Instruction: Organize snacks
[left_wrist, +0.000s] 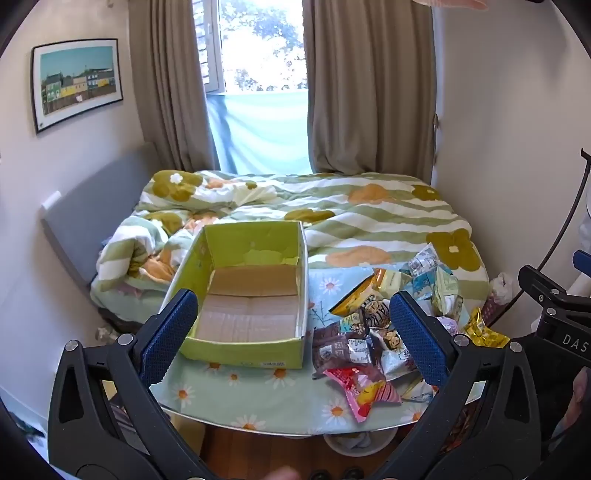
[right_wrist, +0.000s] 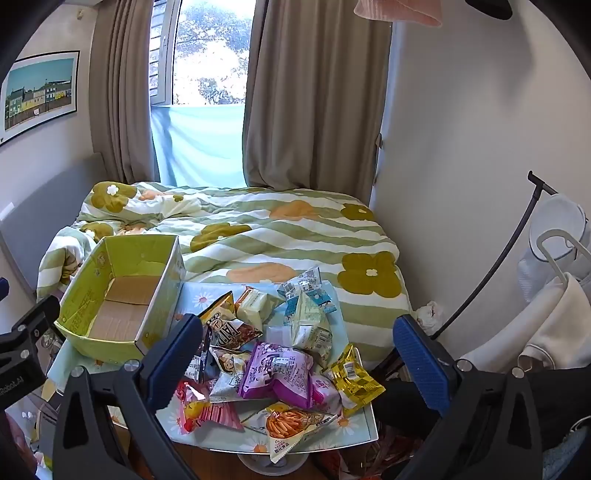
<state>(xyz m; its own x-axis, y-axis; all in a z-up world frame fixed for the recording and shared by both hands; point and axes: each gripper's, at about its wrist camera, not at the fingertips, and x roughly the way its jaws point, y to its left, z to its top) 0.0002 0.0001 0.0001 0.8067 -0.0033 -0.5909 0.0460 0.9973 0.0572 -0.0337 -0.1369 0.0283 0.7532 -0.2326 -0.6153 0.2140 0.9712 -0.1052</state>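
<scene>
An empty green cardboard box (left_wrist: 242, 347) stands open on the left of a small table with a daisy-print cloth (left_wrist: 229, 398). A heap of snack packets (left_wrist: 373, 347) lies to its right. In the right wrist view the box (right_wrist: 110, 347) is at the left and the heap (right_wrist: 273, 354) is in the middle, with a purple packet (right_wrist: 280, 373), a yellow packet (right_wrist: 354, 380) and a pink-red packet (right_wrist: 203, 406). My left gripper (left_wrist: 295, 336) is open and empty, held above the table's near edge. My right gripper (right_wrist: 299, 365) is open and empty over the heap.
A bed with a green flowered duvet (left_wrist: 351, 218) lies right behind the table. Curtains and a window are at the back. A clothes rack with white garments (right_wrist: 554, 325) stands at the right. A white bowl (left_wrist: 360, 441) sits on the floor under the table.
</scene>
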